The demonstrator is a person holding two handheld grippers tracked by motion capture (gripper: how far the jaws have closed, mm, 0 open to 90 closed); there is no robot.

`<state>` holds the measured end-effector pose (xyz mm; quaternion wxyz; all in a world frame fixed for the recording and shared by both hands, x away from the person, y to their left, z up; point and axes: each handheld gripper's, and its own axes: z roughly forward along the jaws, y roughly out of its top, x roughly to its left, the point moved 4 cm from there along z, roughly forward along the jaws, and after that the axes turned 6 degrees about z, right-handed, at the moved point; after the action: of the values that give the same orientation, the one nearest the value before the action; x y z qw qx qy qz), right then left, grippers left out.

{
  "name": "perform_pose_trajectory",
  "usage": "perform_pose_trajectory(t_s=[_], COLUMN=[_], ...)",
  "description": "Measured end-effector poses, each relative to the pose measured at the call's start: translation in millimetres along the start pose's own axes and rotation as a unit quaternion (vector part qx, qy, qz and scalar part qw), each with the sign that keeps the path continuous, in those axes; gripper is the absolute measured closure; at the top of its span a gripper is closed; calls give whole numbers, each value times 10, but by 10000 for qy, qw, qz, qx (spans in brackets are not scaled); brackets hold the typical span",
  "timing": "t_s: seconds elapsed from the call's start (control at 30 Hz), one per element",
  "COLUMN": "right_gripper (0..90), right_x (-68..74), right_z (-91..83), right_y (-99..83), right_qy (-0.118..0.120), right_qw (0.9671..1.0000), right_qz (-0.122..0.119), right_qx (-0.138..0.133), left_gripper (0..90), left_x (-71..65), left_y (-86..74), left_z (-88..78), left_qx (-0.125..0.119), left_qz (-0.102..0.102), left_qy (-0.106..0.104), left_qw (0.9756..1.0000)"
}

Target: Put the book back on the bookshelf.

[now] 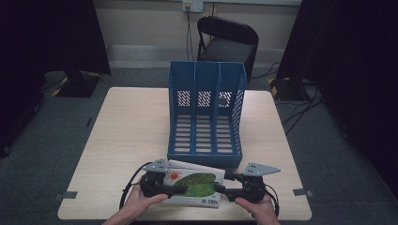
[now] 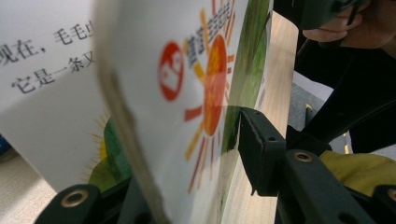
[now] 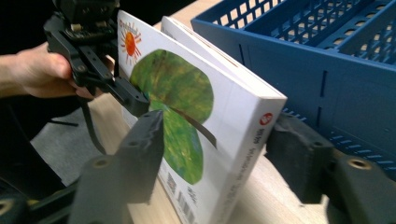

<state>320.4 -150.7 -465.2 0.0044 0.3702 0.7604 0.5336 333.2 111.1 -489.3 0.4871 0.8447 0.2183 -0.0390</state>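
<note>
A picture book (image 1: 195, 185) is held between two hand-held grippers at the near edge of the table (image 1: 126, 136), directly in front of a blue three-slot file rack (image 1: 206, 112). In the high view the book lies close to flat, just short of the rack's open front, with loose white pages or a second book showing behind it — which of the two cannot be told.

The left gripper (image 1: 162, 185) is closed on the book's left end: in the left gripper view the cover with its sun design (image 2: 205, 88) sits between the jaws, one pad pressed to the cover. The right gripper (image 1: 230, 190) straddles the spine end. In the right gripper view its jaws stand on either side of the book (image 3: 187, 121); the near jaw appears to touch the cover, while a gap seems to remain at the far jaw, so a firm clamp cannot be confirmed.

The step in hand is judged to be raising the book upright for insertion into a rack slot. Good practice — the right grip is to be closed fully before any lift, the book is to be turned onto its edge with both ends kept level, and it is to be aligned with one compartment before being slid in. The loose pages are a risk: they may catch on the rack's front lip.
</note>
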Motion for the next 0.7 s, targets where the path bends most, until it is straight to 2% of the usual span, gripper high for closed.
perform_pose_trajectory(t_s=[0.1, 0.17, 0.23, 0.3, 0.33, 0.37, 0.4, 0.47, 0.53, 0.6, 0.63, 0.7], right_gripper=[457, 472, 470, 495, 495, 534, 554, 558, 567, 594, 612, 622], right_x=[-41, -65, -67, -73, -73, -80, -87, -82, -68, -54, -53, -59], right_z=[-1, 54, 126, 192, 192, 217, 239, 233, 219, 181, 159, 140], right_y=[-28, -79, -134, -164, -164, -175, -188, -183, -172, -138, -123, -112], right_qy=[105, 195, 201, 365, 365, 339, 245, 216, 138, 61, 45, 33], right_qw=[9998, 9989, 9978, 9960, 9960, 9957, 9956, 9956, 9961, 9970, 9975, 9979], right_qz=[126, 169, 111, 272, 272, 265, 179, 203, 127, -28, -51, -35], right_qx=[126, 396, 619, 765, 765, 820, 891, 892, 867, 777, 697, 644], left_gripper=[603, 587, 588, 589, 589, 589, 593, 593, 590, 571, 565, 565], left_x=[8, 24, 31, 30, 30, 31, 33, 33, 34, 58, 58, 134], left_y=[-6, -10, -11, -11, -11, -11, -11, -12, -10, -10, -10, -24], left_z=[23, 35, 37, 36, 36, 37, 38, 37, 35, 6, 6, -24], left_qx=[33, 40, 44, 44, 44, 45, 55, 50, 55, 84, 84, 59], left_qz=[-29, -78, -96, -82, -82, -82, -95, -98, -113, -35, -35, -170], left_qy=[35, -5, -13, -13, -13, -15, -12, -9, -6, 236, 236, 344], left_qw=[10000, 10000, 9999, 10000, 10000, 10000, 9999, 9999, 9999, 9997, 9997, 9992])
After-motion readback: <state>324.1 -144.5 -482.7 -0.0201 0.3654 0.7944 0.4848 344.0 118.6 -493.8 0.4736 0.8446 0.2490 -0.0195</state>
